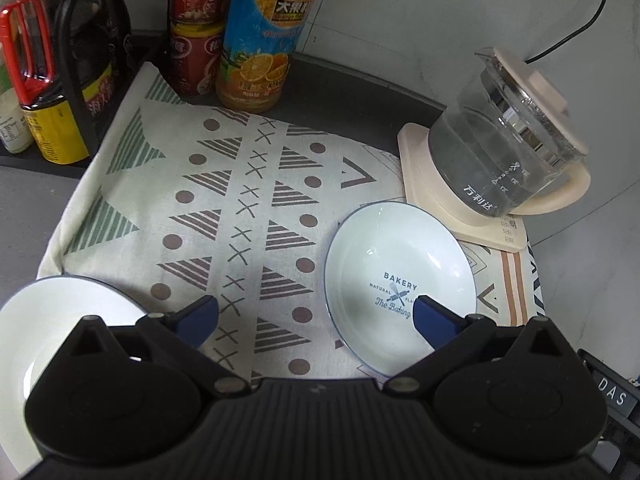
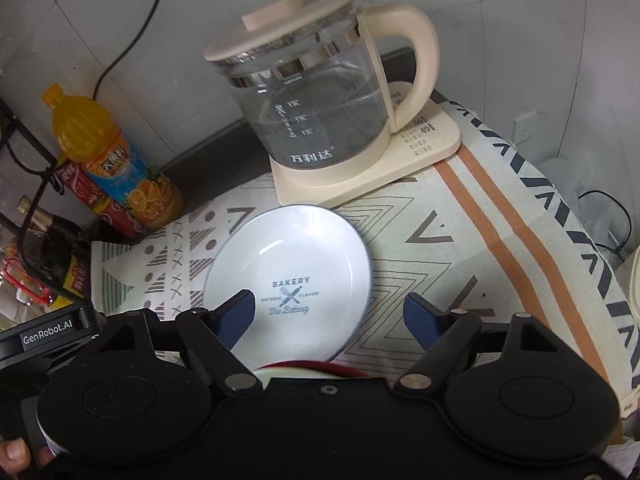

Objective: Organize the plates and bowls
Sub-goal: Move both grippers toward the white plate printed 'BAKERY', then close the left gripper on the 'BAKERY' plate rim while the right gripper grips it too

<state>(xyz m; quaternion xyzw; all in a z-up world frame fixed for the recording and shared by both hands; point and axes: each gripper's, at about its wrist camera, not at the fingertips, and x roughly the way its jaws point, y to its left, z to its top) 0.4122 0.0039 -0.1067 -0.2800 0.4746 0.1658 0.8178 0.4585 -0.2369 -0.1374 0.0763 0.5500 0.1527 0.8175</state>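
The plate (image 2: 288, 276) lies just ahead-left of the right gripper (image 2: 330, 314) — nearer than the left gripper (image 1: 316, 320) — both spread wide, empty.

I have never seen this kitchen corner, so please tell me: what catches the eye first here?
The white plate printed "BAKERY" lies on the patterned cloth, between both open grippers' blue fingers. Behind it a glass kettle stands on its cream base. An orange juice bottle stands at the wall beside red cans.
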